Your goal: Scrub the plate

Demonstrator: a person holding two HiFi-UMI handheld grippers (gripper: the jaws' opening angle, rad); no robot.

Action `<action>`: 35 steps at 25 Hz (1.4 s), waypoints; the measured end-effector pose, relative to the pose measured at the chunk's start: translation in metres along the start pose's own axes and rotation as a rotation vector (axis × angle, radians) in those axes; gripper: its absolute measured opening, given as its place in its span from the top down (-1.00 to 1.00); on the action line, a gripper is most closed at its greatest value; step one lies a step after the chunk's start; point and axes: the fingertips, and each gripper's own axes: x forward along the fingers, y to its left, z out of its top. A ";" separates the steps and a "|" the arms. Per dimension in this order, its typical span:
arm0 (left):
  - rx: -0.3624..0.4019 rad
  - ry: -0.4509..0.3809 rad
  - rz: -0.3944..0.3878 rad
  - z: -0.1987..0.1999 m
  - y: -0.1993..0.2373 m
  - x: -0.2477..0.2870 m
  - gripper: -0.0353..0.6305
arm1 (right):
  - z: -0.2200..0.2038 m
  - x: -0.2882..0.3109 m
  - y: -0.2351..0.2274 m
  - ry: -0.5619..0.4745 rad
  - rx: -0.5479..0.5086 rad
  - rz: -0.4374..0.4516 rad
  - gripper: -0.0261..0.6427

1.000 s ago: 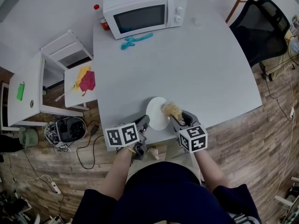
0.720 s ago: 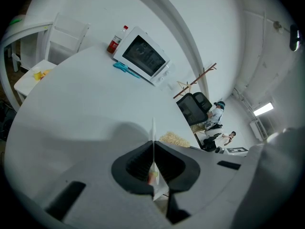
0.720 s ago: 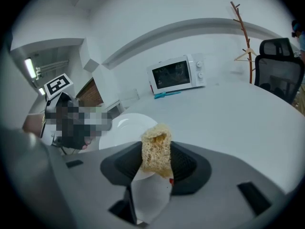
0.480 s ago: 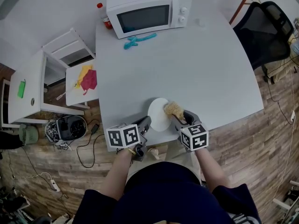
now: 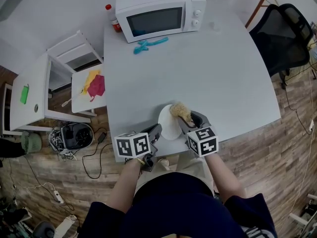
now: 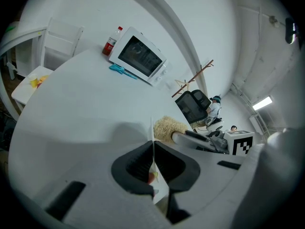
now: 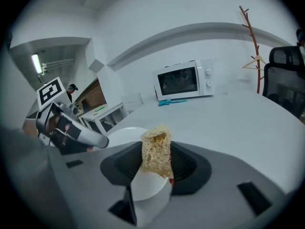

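A white plate (image 5: 167, 124) lies tilted at the near edge of the grey table (image 5: 198, 68). My left gripper (image 5: 154, 133) is shut on the plate's near-left rim; in the left gripper view the plate (image 6: 153, 144) stands edge-on between the pads of that gripper (image 6: 153, 165). My right gripper (image 5: 184, 119) is shut on a tan scrubbing sponge (image 5: 179, 110), which rests at the plate's far-right rim. In the right gripper view the sponge (image 7: 156, 150) fills the jaws of the right gripper (image 7: 156, 165), with the plate (image 7: 125, 135) just behind and left.
A white microwave (image 5: 157, 13) stands at the table's far side, with a teal tool (image 5: 149, 44) in front of it and a red-capped bottle (image 5: 112, 17) beside it. Left of the table are low white side tables (image 5: 91, 86). A black office chair (image 5: 287, 33) is at the right.
The right gripper has carried the sponge a little farther away and to the left along the plate's far rim. The left gripper keeps its hold on the plate, unmoved.
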 end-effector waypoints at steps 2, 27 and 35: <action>0.008 0.003 0.004 0.001 0.001 0.000 0.82 | 0.006 0.000 0.007 -0.014 -0.010 0.015 0.41; 0.062 0.012 0.046 0.001 0.005 -0.003 0.82 | -0.017 -0.029 0.073 0.007 -0.038 0.172 0.41; 0.057 0.009 0.058 -0.002 0.007 -0.005 0.82 | -0.055 -0.034 0.071 0.100 -0.051 0.208 0.41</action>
